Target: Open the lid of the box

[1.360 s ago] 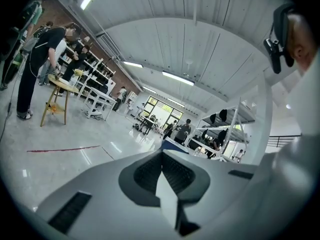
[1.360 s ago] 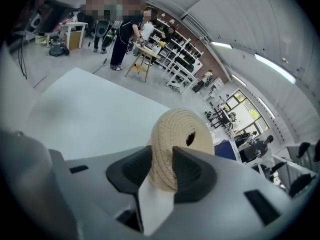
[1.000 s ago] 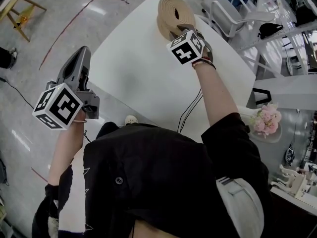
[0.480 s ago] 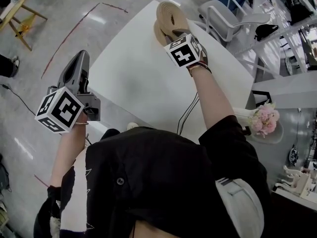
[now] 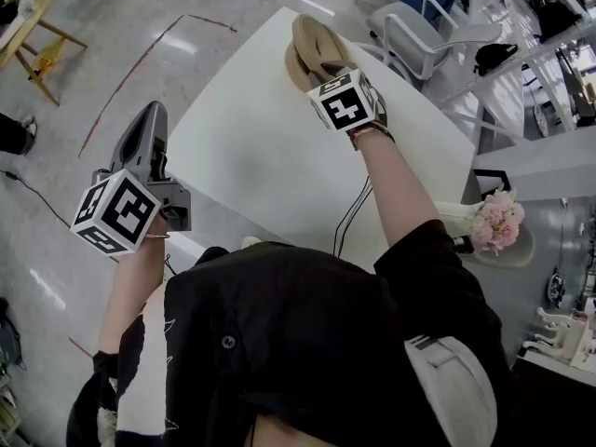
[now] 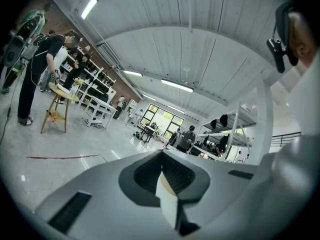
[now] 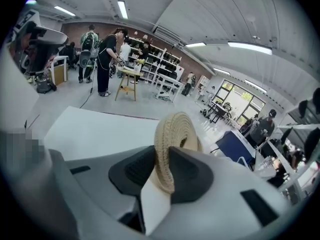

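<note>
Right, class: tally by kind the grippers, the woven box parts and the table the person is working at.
Grippers: 2, left gripper and right gripper
Woven lid: 1
Woven box: 1
White table: 1
Total: 5

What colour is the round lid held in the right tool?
Tan, coiled like woven rope. The lid shows best in the right gripper view.

Lid (image 7: pixel 174 129) lower edge buried in right claw (image 7: pixel 164 179), box (image 5: pixel 295 63) beneath mostly hidden, perhaps round.
</note>
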Motion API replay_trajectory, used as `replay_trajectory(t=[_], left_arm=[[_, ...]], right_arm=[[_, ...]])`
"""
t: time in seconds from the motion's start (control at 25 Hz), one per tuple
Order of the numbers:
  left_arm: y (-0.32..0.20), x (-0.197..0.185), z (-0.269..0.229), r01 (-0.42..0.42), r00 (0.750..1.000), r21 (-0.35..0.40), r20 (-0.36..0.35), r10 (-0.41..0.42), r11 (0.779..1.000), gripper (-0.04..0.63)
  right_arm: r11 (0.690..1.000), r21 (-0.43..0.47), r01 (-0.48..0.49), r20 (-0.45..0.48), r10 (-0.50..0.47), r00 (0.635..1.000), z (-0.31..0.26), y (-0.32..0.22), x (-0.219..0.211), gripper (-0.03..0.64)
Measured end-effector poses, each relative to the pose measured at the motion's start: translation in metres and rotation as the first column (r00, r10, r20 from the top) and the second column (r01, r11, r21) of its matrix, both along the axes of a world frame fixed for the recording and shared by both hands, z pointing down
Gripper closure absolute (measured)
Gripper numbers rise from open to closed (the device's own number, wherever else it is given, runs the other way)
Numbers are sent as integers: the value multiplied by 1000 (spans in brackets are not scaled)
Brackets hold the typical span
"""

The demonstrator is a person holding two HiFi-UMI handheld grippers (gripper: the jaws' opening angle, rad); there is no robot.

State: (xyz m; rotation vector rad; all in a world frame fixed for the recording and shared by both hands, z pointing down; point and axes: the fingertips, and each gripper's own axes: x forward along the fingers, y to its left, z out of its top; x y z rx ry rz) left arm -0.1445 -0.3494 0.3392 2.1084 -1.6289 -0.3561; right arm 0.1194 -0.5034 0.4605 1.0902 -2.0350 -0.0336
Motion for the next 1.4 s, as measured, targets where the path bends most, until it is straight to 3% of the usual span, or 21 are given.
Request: replay_trajectory(t=[0.68,0.96,1.4], left_arm=[[10,-8,11,10,999,-10,-35,-11,1000,586],[13,-16,2,-4,999,18,-49,5,1000,586],[23,-35,-11,-48,998,0,-42,47,999,586]], right_arm=[[998,57,-20,0,20,1000,-16,7,-2,529],[998,58,-28,-9,29,1000,-21,18,-12,528],[995,60,-74,1,74,997,-33,38,-28,528]])
